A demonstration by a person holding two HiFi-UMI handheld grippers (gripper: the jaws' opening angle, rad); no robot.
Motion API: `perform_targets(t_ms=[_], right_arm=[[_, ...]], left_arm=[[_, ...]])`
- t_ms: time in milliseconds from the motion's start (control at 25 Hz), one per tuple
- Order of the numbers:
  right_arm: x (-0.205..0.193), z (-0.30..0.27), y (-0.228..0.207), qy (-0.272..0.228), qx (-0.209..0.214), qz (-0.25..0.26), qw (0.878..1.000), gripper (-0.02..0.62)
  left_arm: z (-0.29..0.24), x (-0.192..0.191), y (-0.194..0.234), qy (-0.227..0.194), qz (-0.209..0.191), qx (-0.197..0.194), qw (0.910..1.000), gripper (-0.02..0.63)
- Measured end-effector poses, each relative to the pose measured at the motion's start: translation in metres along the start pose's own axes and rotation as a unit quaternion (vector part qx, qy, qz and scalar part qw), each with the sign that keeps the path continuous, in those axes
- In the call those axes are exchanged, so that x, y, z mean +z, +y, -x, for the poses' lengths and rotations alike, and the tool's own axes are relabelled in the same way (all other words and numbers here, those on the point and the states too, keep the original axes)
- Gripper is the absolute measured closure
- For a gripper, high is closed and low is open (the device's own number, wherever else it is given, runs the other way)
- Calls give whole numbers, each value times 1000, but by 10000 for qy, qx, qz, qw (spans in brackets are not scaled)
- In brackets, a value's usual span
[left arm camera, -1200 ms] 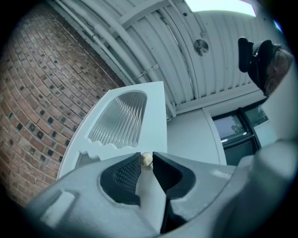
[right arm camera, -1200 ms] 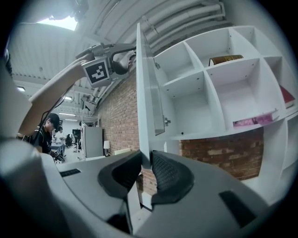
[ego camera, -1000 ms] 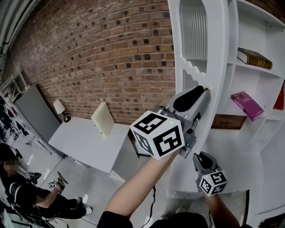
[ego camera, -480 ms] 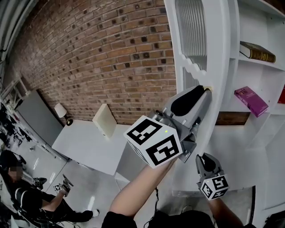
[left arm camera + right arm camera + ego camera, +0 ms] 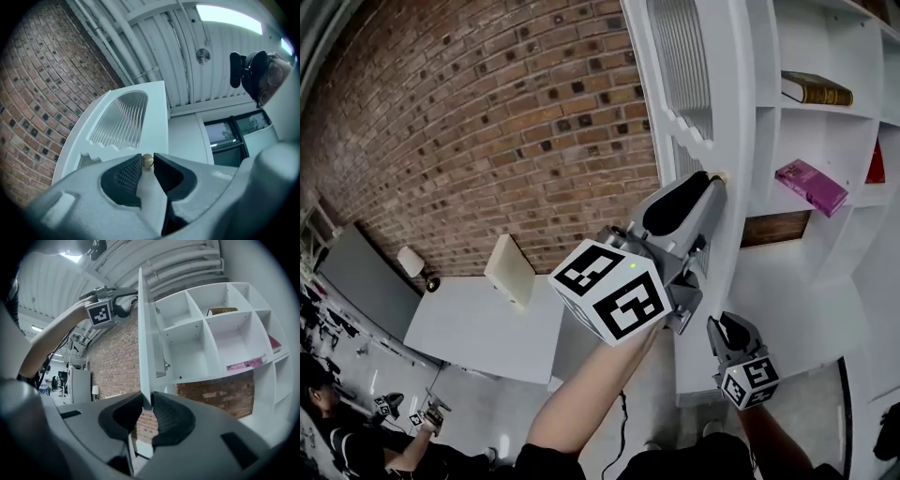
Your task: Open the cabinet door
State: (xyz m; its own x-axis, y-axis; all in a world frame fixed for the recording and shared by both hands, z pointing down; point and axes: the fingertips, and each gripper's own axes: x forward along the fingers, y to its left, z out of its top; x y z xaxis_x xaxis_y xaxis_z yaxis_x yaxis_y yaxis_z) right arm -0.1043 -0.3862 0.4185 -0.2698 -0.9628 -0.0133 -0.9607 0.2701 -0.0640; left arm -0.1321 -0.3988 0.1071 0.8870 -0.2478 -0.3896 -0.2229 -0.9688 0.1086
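Brick wall backs the scene, red-brown. White cabinet stands at right, shelves exposed, books lying inside. Cabinet door is swung well out from the shelves and seen nearly edge-on, with a ribbed glass pane in its arched upper part. Likely a stiff painted board, fairly heavy with the glass, swinging easily. The paint is smooth, so a pinch on the bare edge could slip. Right gripper is clenched on the door's edge low down. Left gripper is clamped on the small brass knob higher up. The knob looks the surest hold, though small and round. A steady pull along the door's arc is advised.
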Motion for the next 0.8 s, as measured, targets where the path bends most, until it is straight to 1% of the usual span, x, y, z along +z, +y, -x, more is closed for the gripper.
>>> perform_targets(t_ms=[520,800], right_arm=[[-3,-28,61,-34,-2,-43,10000,514],[-4,-34,70,-100,-93,-49,9999,511]], left_arm=[[48,26,27,-22,184,-138,9997,512],[57,29,33,-19,236,-226,9995,511]])
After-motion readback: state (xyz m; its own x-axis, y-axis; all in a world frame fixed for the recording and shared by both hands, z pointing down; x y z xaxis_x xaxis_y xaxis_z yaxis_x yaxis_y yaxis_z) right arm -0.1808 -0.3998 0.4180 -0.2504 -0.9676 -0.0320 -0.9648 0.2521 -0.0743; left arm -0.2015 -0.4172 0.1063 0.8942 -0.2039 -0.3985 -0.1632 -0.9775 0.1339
